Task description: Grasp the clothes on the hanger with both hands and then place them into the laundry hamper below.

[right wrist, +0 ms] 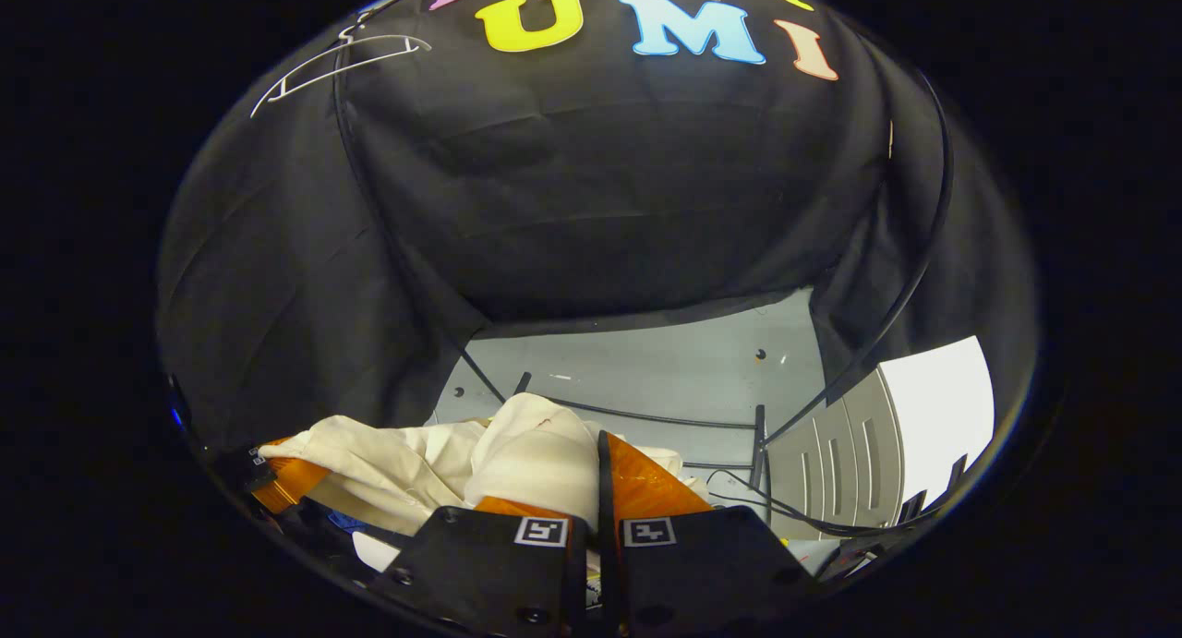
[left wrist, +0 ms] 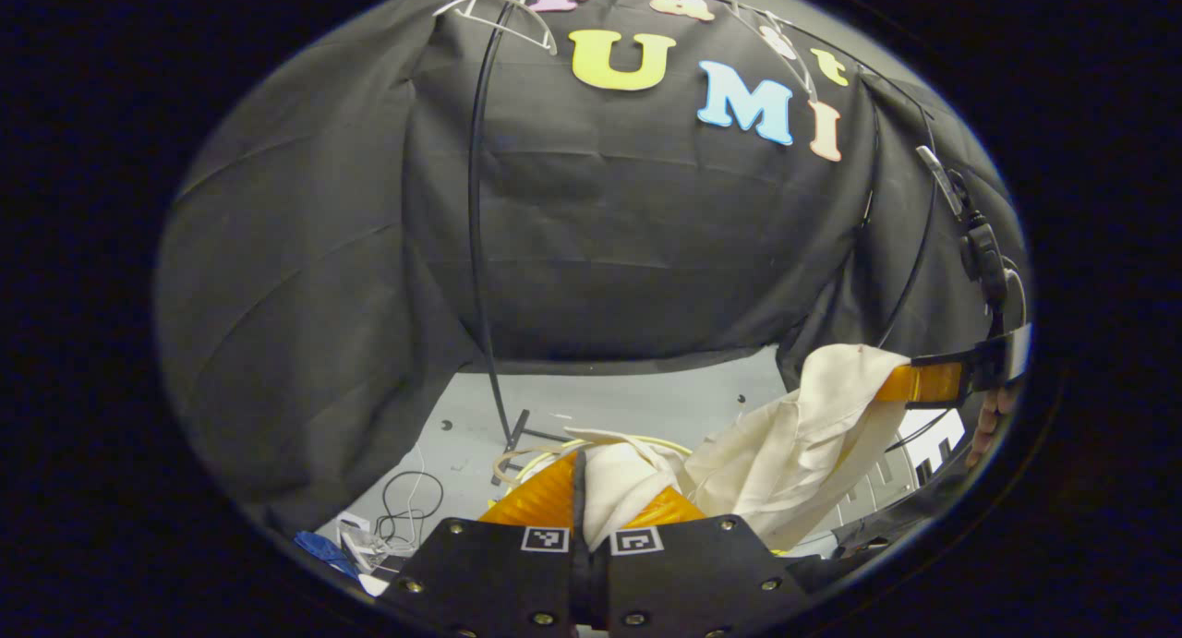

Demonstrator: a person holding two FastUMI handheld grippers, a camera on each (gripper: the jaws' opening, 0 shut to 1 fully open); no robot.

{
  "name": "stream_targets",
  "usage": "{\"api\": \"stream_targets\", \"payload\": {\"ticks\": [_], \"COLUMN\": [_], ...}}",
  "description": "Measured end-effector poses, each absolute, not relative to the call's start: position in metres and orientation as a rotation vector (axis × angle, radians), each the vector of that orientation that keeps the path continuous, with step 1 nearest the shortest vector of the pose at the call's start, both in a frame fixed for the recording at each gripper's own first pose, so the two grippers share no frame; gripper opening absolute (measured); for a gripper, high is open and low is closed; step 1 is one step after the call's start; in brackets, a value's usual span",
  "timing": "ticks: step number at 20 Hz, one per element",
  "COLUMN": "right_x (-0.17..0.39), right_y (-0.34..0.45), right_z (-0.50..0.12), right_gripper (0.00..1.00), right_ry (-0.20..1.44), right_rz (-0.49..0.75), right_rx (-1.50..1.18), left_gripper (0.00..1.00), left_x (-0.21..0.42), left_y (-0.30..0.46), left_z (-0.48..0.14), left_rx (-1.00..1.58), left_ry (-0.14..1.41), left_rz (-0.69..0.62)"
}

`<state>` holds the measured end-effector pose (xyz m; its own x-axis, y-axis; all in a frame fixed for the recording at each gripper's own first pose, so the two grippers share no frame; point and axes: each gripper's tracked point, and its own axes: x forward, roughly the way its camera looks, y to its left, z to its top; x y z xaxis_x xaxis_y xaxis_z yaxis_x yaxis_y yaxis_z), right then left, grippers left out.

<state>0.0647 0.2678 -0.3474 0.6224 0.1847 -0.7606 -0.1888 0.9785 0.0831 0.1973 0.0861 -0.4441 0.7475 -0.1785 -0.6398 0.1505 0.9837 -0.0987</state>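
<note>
- Left gripper view, nearest: the left hand-held gripper (left wrist: 605, 509) has its orange fingers clenched on a fold of the cream garment (left wrist: 794, 453), which bulges up between them.
- From that pinch the cloth runs rightward and up to the right hand-held gripper (left wrist: 910, 382), whose orange finger presses into the cloth's far corner; fingers of a hand (left wrist: 986, 427) show just below it.
- Right gripper view, nearest: the right hand-held gripper (right wrist: 596, 499) is closed with the cream garment (right wrist: 434, 458) lying over and against its orange fingers, and the left hand-held gripper (right wrist: 282, 479) sits at the cloth's other end.
- The garment hangs slung between the two, off the hangers, above the grey floor (left wrist: 646, 403).
- Beyond the garment in the left gripper view lie a cream rim (left wrist: 531, 458), possibly the hamper's, and loose cables (left wrist: 411, 504).
- Beyond it in the right gripper view: open grey floor (right wrist: 646, 370), black rack bars (right wrist: 759, 444) and a white slotted panel (right wrist: 850, 453).
- Farthest, high on the wall, empty white hangers (left wrist: 503, 10) (right wrist: 342, 61) hang well above the garment.
</note>
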Motion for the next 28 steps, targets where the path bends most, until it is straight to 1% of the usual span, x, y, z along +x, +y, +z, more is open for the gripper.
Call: {"api": "stream_targets", "payload": {"ticks": [1, 2, 5, 6, 7, 9, 10, 11, 12, 15, 16, 17, 18, 19, 21, 22, 23, 24, 25, 28], "right_x": [0.065, 0.064, 0.062, 0.06, 0.059, 0.054, 0.052, 0.049, 0.039, 0.027, 0.025, 0.024, 0.021, 0.021, 0.02, 0.022, 0.025, 0.028, 0.03, 0.029], "right_y": [0.268, 0.267, 0.268, 0.269, 0.268, 0.267, 0.266, 0.267, 0.271, 0.263, 0.261, 0.257, 0.254, 0.249, 0.237, 0.23, 0.221, 0.211, 0.202, 0.176], "right_z": [-0.35, -0.353, -0.36, -0.363, -0.364, -0.366, -0.368, -0.367, -0.367, -0.359, -0.357, -0.352, -0.347, -0.339, -0.317, -0.303, -0.29, -0.281, -0.272, -0.251], "right_gripper": [0.05, 0.08, 0.08, 0.05, 0.11, 0.11, 0.14, 0.26, 0.44, 0.99, 0.94, 0.94, 0.98, 0.94, 0.94, 0.98, 0.98, 0.94, 0.98, 0.99], "right_ry": [0.881, 0.892, 0.91, 0.913, 0.919, 0.933, 0.942, 0.95, 0.956, 0.946, 0.932, 0.921, 0.911, 0.901, 0.856, 0.824, 0.794, 0.767, 0.746, 0.692], "right_rz": [0.217, 0.22, 0.23, 0.237, 0.242, 0.255, 0.259, 0.274, 0.291, 0.298, 0.291, 0.286, 0.281, 0.275, 0.264, 0.257, 0.247, 0.234, 0.223, 0.196], "right_rx": [-0.013, -0.023, -0.045, -0.048, -0.054, -0.064, -0.071, -0.07, -0.07, -0.102, -0.109, -0.114, -0.117, -0.122, -0.126, -0.129, -0.133, -0.133, -0.127, -0.097], "left_gripper": [0.01, 0.01, 0.01, 0.01, 0.01, 0.0, 0.07, 0.1, 0.13, 0.98, 0.98, 0.97, 0.98, 0.98, 0.98, 0.98, 0.99, 0.99, 0.99, 0.99], "left_x": [0.195, 0.192, 0.199, 0.201, 0.198, 0.197, 0.193, 0.19, 0.184, 0.178, 0.171, 0.166, 0.161, 0.156, 0.144, 0.139, 0.135, 0.13, 0.125, 0.113], "left_y": [0.087, 0.088, 0.092, 0.093, 0.095, 0.104, 0.109, 0.109, 0.111, 0.113, 0.117, 0.119, 0.119, 0.117, 0.113, 0.11, 0.11, 0.109, 0.109, 0.104], "left_z": [-0.445, -0.448, -0.454, -0.457, -0.458, -0.459, -0.459, -0.458, -0.457, -0.455, -0.447, -0.444, -0.44, -0.433, -0.421, -0.413, -0.408, -0.403, -0.394, -0.358], "left_rx": [-0.03, -0.022, -0.011, -0.01, -0.014, -0.02, -0.022, -0.034, -0.049, -0.049, -0.032, -0.018, -0.011, -0.009, -0.015, -0.015, -0.013, -0.013, -0.015, -0.021], "left_ry": [0.71, 0.717, 0.739, 0.748, 0.763, 0.776, 0.784, 0.788, 0.781, 0.759, 0.755, 0.75, 0.745, 0.745, 0.725, 0.711, 0.7, 0.69, 0.682, 0.634], "left_rz": [-0.185, -0.187, -0.169, -0.153, -0.14, -0.111, -0.098, -0.096, -0.099, -0.102, -0.098, -0.099, -0.102, -0.105, -0.113, -0.112, -0.104, -0.093, -0.08, -0.046]}}
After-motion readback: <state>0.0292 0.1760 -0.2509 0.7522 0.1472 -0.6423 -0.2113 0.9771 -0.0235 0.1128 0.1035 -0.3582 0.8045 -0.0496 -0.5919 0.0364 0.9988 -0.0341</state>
